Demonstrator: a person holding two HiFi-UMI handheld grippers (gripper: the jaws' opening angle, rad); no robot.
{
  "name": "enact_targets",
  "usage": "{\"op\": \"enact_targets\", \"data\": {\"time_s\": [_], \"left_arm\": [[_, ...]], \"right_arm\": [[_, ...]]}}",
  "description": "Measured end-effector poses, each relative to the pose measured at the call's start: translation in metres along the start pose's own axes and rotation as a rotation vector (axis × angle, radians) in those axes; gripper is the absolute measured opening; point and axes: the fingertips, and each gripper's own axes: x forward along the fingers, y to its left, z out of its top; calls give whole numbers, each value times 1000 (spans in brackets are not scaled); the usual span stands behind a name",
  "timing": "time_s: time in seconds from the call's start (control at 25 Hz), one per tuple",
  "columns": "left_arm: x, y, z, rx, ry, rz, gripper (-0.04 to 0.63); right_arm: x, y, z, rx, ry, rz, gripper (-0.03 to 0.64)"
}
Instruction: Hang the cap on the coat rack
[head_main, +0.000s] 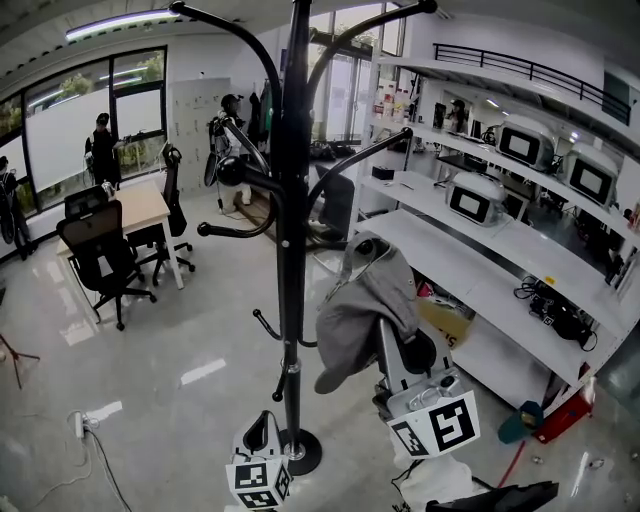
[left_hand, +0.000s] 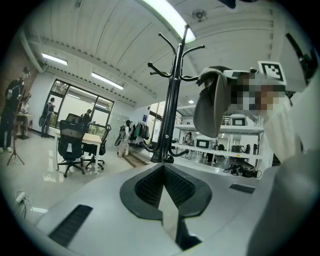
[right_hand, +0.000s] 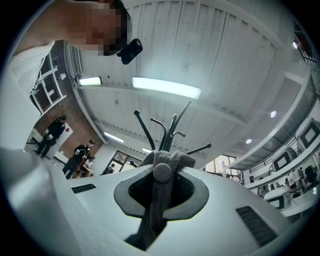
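Note:
The black coat rack (head_main: 293, 210) stands mid-room with curved hooks at several heights; its round base (head_main: 303, 452) rests on the glossy floor. A grey cap (head_main: 362, 305) hangs in the air just right of the pole, about level with a low hook (head_main: 266, 326). My right gripper (head_main: 388, 335) is shut on its fabric; in the right gripper view the cap (right_hand: 161, 172) fills the jaws, with the rack's top hooks (right_hand: 167, 129) beyond. My left gripper (head_main: 262, 428) is low beside the base, shut and empty (left_hand: 162, 172). From it the rack (left_hand: 172, 100) and cap (left_hand: 212, 102) show.
White shelves (head_main: 480, 255) with monitor-like devices run along the right. A desk (head_main: 135, 210) with black office chairs (head_main: 100, 262) stands at the left. A power strip and cable (head_main: 85, 425) lie on the floor. People stand by the far windows (head_main: 102, 148).

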Motion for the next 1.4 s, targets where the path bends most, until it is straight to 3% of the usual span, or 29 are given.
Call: {"op": "enact_targets", "data": {"time_s": [0.56,0.84,1.4], "left_arm": [[-10,28,1,-2,-2,79,2],[-17,36,4,-2,-13,102,2],[-30,35,-6,-7,-8,129,2]], "right_arm": [[23,3,-33,69,27,25,32],[35,15,-48,8,55,50,34],[32,28,-89,44,111,42,34]]}}
